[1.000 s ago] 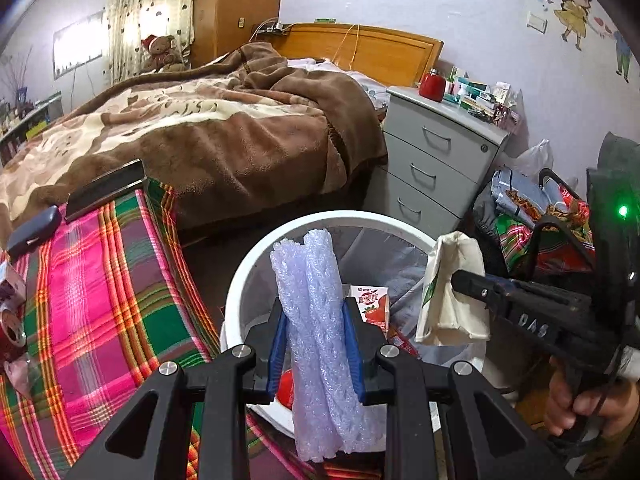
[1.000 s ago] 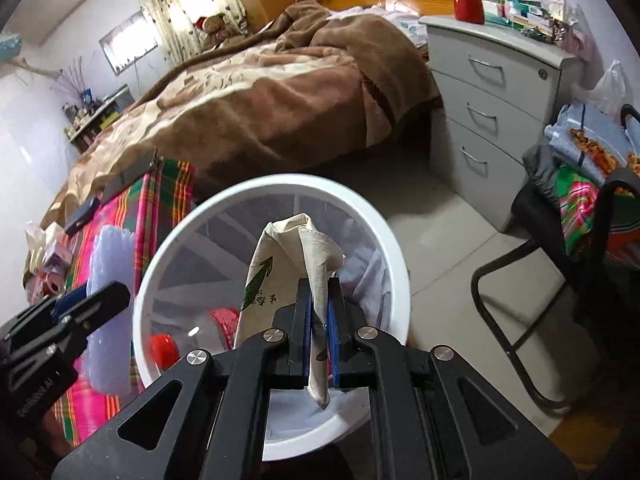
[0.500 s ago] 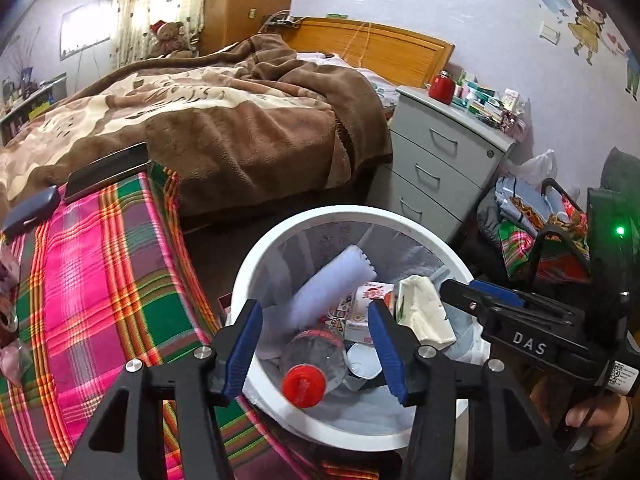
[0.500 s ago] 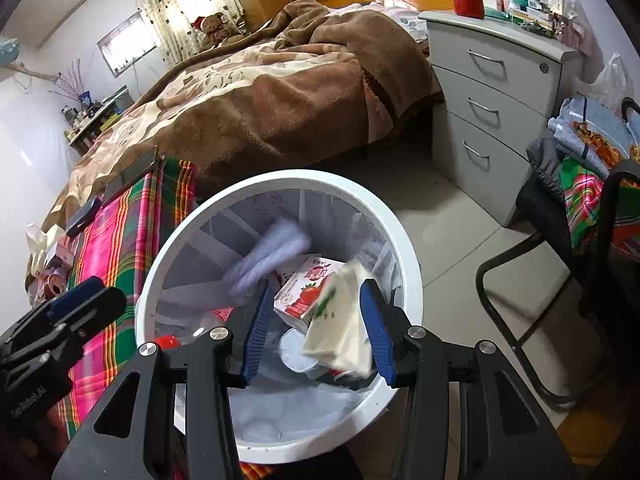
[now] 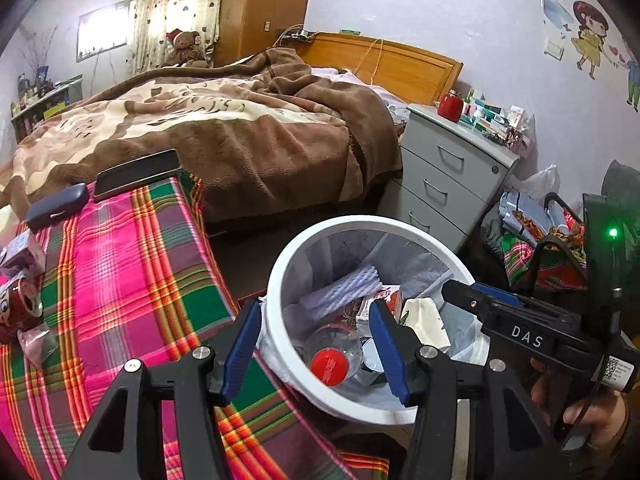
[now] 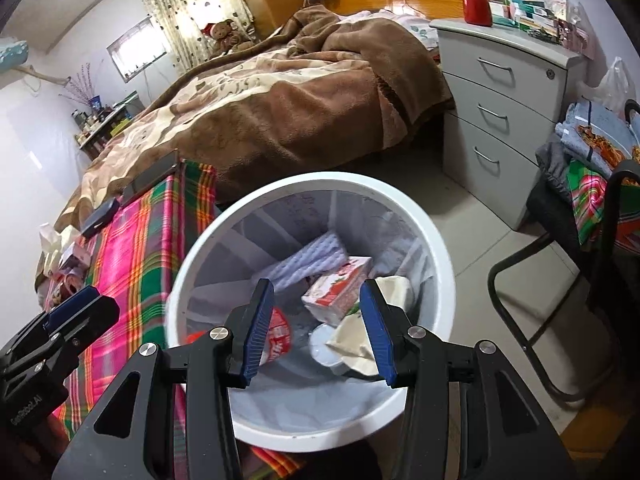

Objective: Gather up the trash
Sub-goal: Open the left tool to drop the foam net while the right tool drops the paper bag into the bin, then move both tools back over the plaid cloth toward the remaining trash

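A white trash bin (image 5: 280, 264) (image 6: 436, 248) stands on the floor beside the plaid-covered table. Inside lie a lilac foam roll (image 5: 344, 290) (image 6: 308, 258), a cream paper bag (image 5: 426, 320) (image 6: 384, 300), a red-and-white carton (image 6: 340, 288) and a red-capped bottle (image 5: 330, 364). My left gripper (image 5: 314, 340) is open and empty above the bin's near rim. My right gripper (image 6: 316, 324) is open and empty above the bin; it also shows in the left wrist view (image 5: 520, 320). More trash sits at the table's left: a red can (image 5: 18, 308), a small lilac box (image 5: 22, 250) and a clear wrapper (image 5: 38, 344).
The plaid cloth table (image 5: 120, 280) carries a dark case (image 5: 56, 206) and a black flat device (image 5: 136, 174). A bed (image 5: 220, 128) lies behind it, a grey drawer unit (image 5: 448, 176) at right, and a black chair with clothes (image 6: 592, 208) right of the bin.
Both grippers opened. The foam roll dropped from the left one and the paper bag from the right one into the bin. Both grippers now sit a little higher and back.
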{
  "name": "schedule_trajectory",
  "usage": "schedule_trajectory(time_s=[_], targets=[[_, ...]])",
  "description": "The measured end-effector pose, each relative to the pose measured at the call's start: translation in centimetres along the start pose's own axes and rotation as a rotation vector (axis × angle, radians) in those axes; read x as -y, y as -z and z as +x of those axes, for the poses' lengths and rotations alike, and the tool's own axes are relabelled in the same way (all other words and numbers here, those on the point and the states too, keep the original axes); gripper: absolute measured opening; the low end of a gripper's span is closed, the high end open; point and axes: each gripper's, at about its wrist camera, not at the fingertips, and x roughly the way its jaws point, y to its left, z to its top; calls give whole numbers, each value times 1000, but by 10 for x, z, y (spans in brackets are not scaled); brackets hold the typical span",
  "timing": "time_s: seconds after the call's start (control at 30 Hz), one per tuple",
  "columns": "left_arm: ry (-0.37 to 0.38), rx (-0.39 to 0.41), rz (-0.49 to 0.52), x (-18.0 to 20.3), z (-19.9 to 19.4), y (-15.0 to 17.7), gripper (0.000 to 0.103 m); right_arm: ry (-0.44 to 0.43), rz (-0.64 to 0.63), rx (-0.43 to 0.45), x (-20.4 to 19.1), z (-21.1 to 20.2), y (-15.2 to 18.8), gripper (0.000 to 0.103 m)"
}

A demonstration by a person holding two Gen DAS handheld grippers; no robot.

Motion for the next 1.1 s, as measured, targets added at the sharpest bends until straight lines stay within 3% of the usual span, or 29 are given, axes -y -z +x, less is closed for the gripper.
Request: schedule_trajectory(time_s=[0.5, 1.1], targets=[[-68, 78, -41, -41, -50, 16, 56, -55, -74, 55, -51, -6, 7, 46], [-176, 122, -150, -125, -94, 40, 56, -169, -217, 65, -134, 5, 25, 46]])
